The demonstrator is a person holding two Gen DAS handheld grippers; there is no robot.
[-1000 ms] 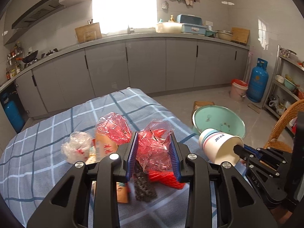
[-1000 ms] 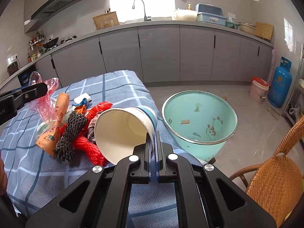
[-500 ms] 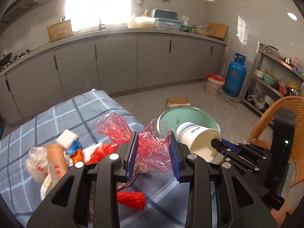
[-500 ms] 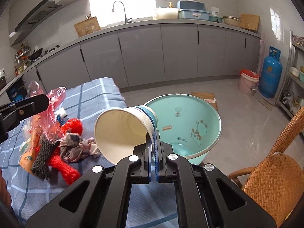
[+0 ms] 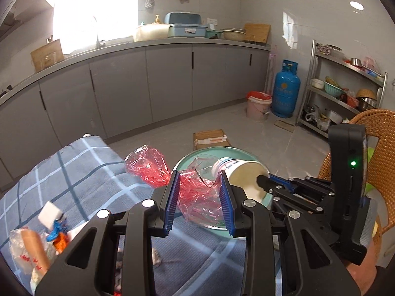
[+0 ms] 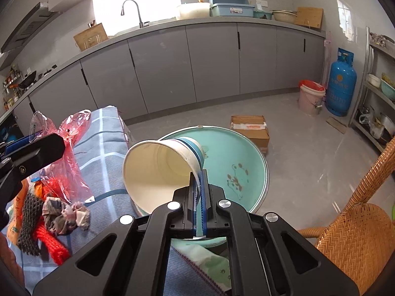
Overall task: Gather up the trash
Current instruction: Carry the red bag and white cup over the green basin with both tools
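My left gripper (image 5: pixel 199 198) is shut on a crumpled red and clear plastic bag (image 5: pixel 195 192), held at the table's right edge over the near rim of a mint green bin (image 5: pixel 212 151). My right gripper (image 6: pixel 199 192) is shut on the rim of a white paper cup (image 6: pixel 158 172) with blue bands, tipped on its side above the same mint green bin (image 6: pixel 237 157). In the left wrist view the paper cup (image 5: pixel 243 172) and the right gripper (image 5: pixel 264 181) hang just right of my bag. The right wrist view shows the left gripper (image 6: pixel 32 153) with the plastic bag (image 6: pixel 66 162) at far left.
More rubbish lies on the blue checked tablecloth (image 5: pixel 81 172): a red knitted piece (image 6: pixel 49 244), a dark mesh piece (image 6: pixel 28 222), a crumpled rag (image 6: pixel 64 214), wrappers (image 5: pixel 32 254). A wicker chair (image 6: pixel 355 231) stands right. A cardboard box (image 6: pixel 250 129), bucket (image 6: pixel 311 97) and gas cylinder (image 6: pixel 342 86) stand on the floor.
Both grippers have swung right from over the table toward the green bin, carrying the bag and the cup. The rubbish pile now lies at the lower left of both views.
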